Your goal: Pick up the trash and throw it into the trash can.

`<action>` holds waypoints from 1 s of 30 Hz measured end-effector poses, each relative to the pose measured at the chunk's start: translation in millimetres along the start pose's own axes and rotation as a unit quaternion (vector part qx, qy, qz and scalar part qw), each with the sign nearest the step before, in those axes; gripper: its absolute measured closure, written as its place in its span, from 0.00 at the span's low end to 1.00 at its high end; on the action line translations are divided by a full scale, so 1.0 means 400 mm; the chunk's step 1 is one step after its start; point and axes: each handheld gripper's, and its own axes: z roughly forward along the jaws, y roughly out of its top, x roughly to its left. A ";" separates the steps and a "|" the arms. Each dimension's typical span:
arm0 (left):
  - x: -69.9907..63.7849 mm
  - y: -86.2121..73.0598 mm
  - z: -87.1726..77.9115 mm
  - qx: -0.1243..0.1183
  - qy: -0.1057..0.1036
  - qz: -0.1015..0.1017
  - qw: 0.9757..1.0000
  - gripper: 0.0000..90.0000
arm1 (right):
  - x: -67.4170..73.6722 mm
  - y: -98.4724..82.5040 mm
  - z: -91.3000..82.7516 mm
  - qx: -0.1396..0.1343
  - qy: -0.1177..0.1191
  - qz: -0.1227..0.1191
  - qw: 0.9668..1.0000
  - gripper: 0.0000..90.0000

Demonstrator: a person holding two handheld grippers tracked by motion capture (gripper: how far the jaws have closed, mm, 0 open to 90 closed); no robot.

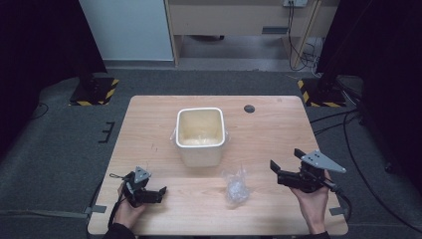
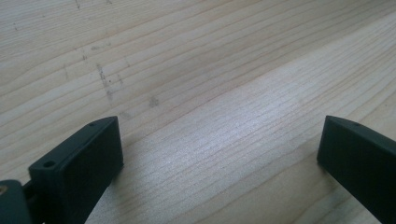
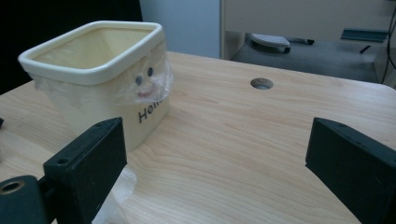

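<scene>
We find a cream plastic bin (image 1: 200, 135) standing upright at the centre of the high view, lined with a thin clear bag whose film drapes over its rim. A crumpled clear plastic bag (image 1: 236, 186) lies on the bench (image 1: 268, 144) just below and right of the bin, apart from it.

The left tongs (image 1: 158, 194), at the lower left of the high view, are released and empty; their own view shows bare wood between the spread jaws. The right tongs (image 1: 284, 165), at the lower right, are likewise released and hold nothing; the right gripper view looks past the jaws at the bin (image 3: 100, 79).

Risks, in our judgement:
- The crumpled film is light and slippery; a shallow pinch could slide off or merely push it along the wood.
- The bin appears light; a nudge from either tongs could shift or tip it.
- The draped liner could snag on a jaw and pull free of the rim.
</scene>
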 end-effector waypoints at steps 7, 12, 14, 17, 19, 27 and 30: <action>0.000 0.000 0.000 0.000 0.000 0.000 1.000 0.00 | 0.034 0.007 0.007 -0.003 0.026 -0.005 1.000 0.05; 0.000 0.000 0.000 0.000 0.000 0.000 1.000 0.00 | 0.053 -0.002 0.025 0.002 0.049 0.002 0.999 0.05; 0.000 0.000 0.000 0.000 0.000 0.000 1.000 0.00 | 0.062 -0.009 0.036 0.006 0.056 -0.002 0.998 0.05; 0.000 0.000 0.000 0.000 0.000 0.000 1.000 0.00 | 0.071 -0.017 0.048 0.012 0.066 -0.004 0.998 0.05; 0.000 0.000 0.000 0.000 0.000 0.000 1.000 0.00 | 0.079 -0.025 0.060 0.017 0.074 -0.004 0.997 0.05; 0.000 0.000 0.000 0.000 0.000 0.000 1.000 0.00 | 0.116 -0.063 0.103 0.042 0.101 -0.011 0.994 0.05; 0.000 0.000 0.000 0.000 0.000 0.000 1.000 0.00 | 0.125 -0.078 0.118 0.055 0.101 -0.017 0.993 0.05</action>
